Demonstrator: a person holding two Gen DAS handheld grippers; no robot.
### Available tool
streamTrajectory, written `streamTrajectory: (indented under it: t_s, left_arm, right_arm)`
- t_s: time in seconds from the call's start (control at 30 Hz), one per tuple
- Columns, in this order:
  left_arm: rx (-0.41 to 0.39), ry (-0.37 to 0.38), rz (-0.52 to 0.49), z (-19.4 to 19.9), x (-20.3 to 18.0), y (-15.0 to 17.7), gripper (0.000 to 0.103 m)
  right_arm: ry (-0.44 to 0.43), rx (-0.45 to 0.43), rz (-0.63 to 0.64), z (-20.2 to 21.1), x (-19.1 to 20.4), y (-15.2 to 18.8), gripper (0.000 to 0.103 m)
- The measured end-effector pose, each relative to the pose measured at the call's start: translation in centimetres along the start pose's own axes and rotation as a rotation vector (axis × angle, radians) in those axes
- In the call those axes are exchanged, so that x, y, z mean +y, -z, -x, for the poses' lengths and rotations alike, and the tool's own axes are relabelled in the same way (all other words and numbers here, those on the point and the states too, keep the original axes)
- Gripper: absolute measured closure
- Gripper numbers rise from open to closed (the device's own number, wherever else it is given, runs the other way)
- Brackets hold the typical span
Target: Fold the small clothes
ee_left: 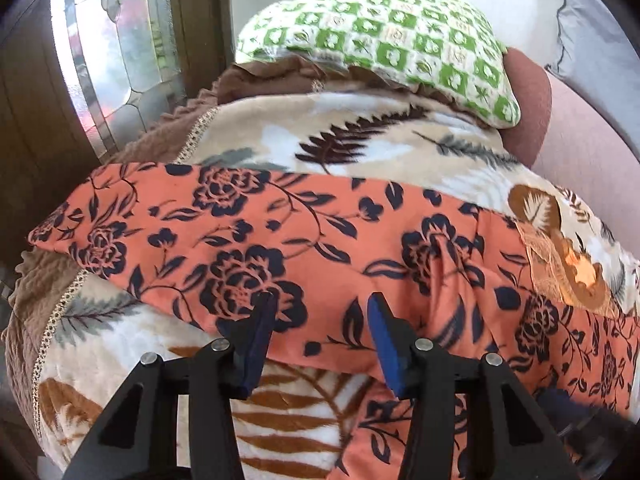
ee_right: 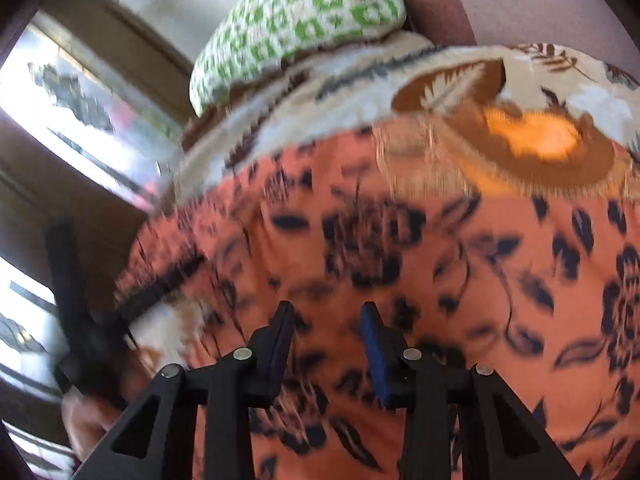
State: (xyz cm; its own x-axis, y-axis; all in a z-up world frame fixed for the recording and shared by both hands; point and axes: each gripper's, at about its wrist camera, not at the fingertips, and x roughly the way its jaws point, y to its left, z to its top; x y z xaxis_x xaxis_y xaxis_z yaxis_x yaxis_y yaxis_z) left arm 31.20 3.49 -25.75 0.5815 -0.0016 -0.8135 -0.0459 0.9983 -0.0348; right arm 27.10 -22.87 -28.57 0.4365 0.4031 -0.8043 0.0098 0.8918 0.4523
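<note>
An orange garment with dark navy flowers (ee_left: 320, 240) lies spread across a leaf-patterned blanket (ee_left: 360, 136) on a bed. My left gripper (ee_left: 322, 304) is open, its blue-padded fingers hovering over the garment's near edge, nothing between them. In the right wrist view, which is motion-blurred, the same garment (ee_right: 420, 260) fills the lower frame. My right gripper (ee_right: 328, 312) is open above the cloth and holds nothing. The left gripper (ee_right: 76, 304) and the hand holding it show as a dark blur at the left.
A green-and-white checked pillow (ee_left: 384, 40) sits at the bed's far end, also in the right wrist view (ee_right: 288, 24). A brown bolster (ee_left: 528, 108) lies beside it. A glass-panelled wooden door (ee_left: 108, 52) stands to the left. A brown ruffled bed edge (ee_left: 28, 280) runs along the left.
</note>
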Motion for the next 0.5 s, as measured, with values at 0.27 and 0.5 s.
streamTrajectory:
  t_s: [0.27, 0.5]
  left_arm:
    - [0.055, -0.023, -0.129, -0.8, -2.1, 0.7, 0.054]
    - [0.058, -0.067, -0.064, -0.7, -0.3, 0.3, 0.054]
  right_arm:
    - [-0.01, -0.053, 0.003, 0.9, 1.8, -1.2, 0.066]
    - [-0.03, -0.083, 0.034, 0.5, 3.9, -3.9, 0.066]
